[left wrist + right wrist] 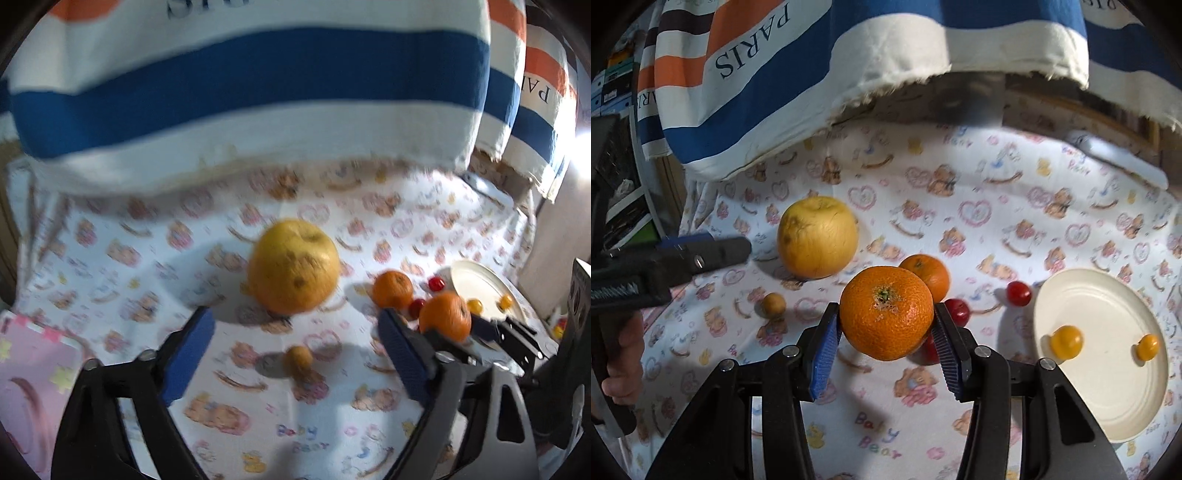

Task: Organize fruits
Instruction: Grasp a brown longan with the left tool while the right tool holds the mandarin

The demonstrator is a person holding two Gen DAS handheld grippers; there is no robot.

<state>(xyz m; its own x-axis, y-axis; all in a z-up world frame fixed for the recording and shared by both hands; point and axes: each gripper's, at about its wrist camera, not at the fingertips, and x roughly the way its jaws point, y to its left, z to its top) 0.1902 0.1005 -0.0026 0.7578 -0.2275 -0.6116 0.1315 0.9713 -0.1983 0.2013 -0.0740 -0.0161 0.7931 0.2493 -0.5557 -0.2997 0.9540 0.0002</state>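
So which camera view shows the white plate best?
The right wrist view: the white plate lies almost whole, with two small yellow fruits on it. The left wrist view shows the plate small, at the edge.

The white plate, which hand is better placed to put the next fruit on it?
Right. Its tongs already grip a mandarin, with the white plate just beside them. The left tongs stand empty near the big yellow fruit.

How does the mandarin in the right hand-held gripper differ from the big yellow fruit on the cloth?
The mandarin is deep orange; the big yellow fruit is pale yellow with brown blemishes. The mandarin is smaller. The mandarin is clamped in the right hand-held gripper; the yellow fruit rests free on the cloth. Both are round, stem end up.
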